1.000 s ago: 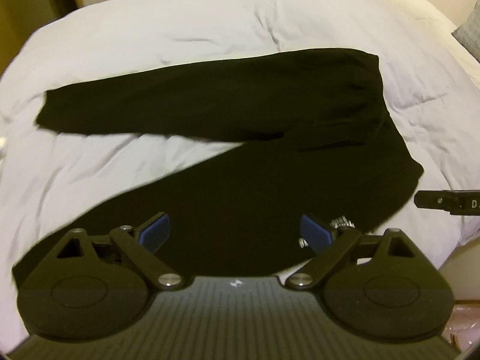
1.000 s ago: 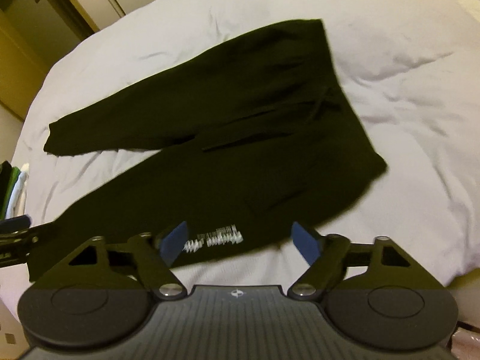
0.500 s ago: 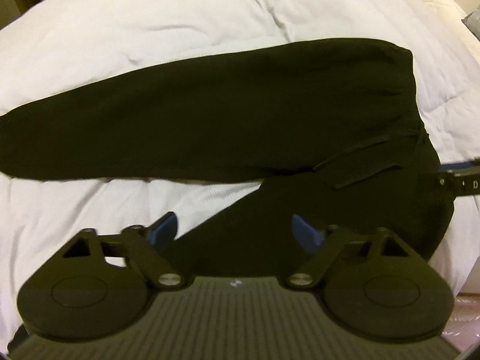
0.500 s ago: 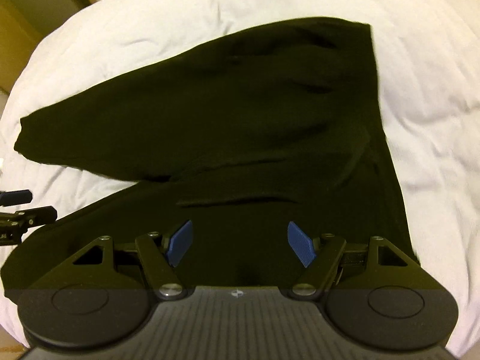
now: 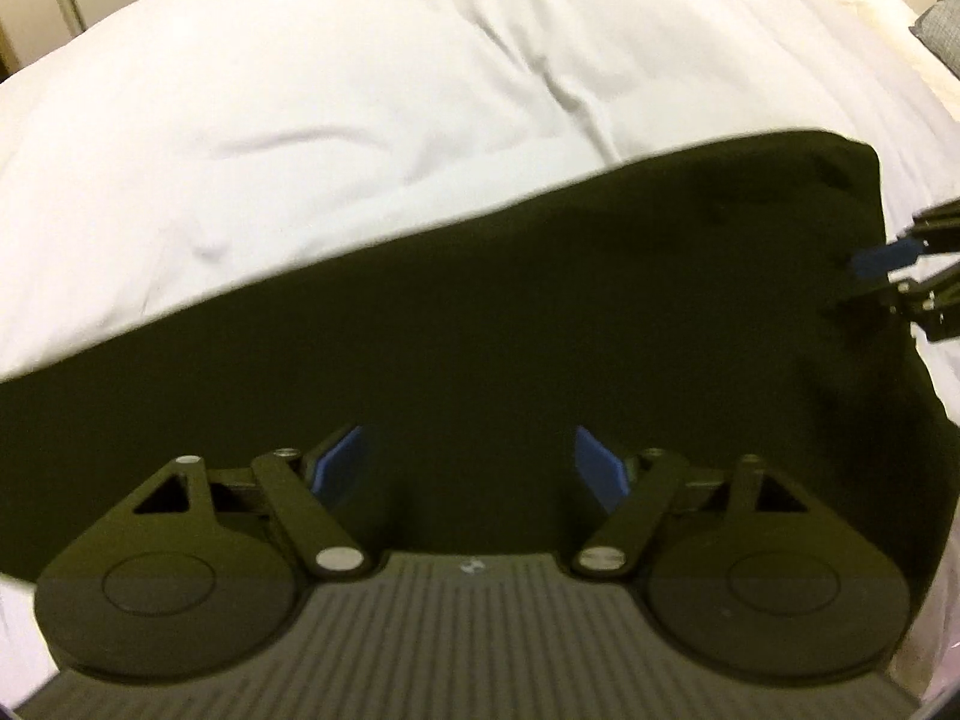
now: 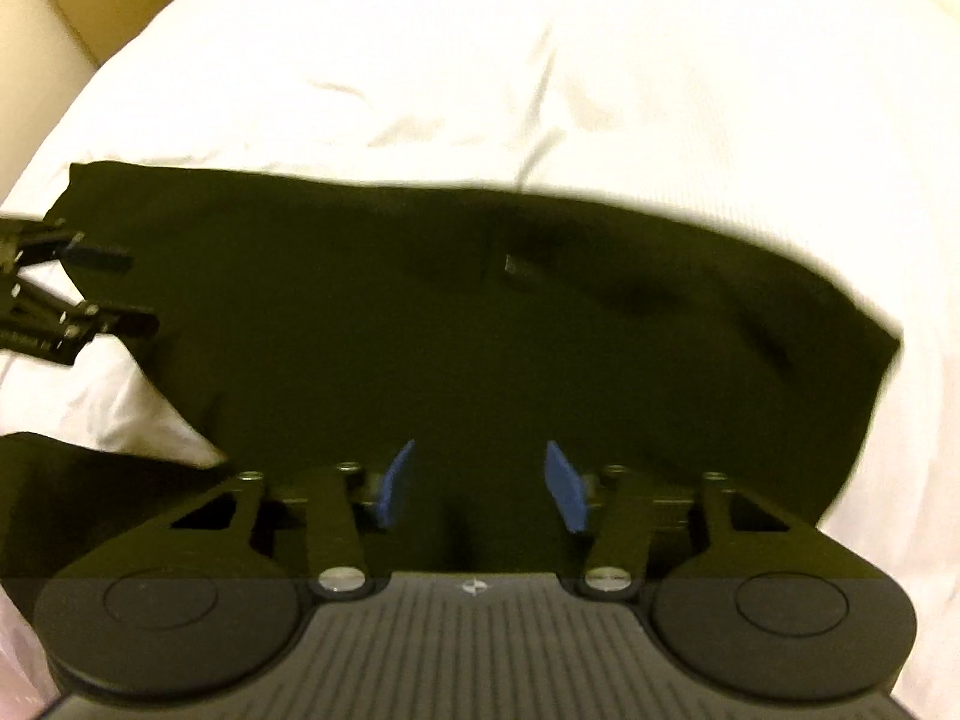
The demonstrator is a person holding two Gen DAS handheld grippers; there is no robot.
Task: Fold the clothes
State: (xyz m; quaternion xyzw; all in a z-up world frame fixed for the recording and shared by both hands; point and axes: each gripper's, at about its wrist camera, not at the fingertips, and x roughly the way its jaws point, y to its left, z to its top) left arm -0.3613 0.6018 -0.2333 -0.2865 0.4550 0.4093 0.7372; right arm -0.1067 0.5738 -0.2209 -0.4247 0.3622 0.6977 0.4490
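Warm, yellowish indoor light washes your two views, blowing out the white duvet while the black trousers sink into near-featureless dark. Motion blur softens their edges, and fisheye distortion curves the bed at the frame corners.

Black trousers lie across the middle of the frame on a white duvet. The right gripper, low centre, has just been narrowing, blue fingers apart above the cloth. The left gripper enters at left edge.
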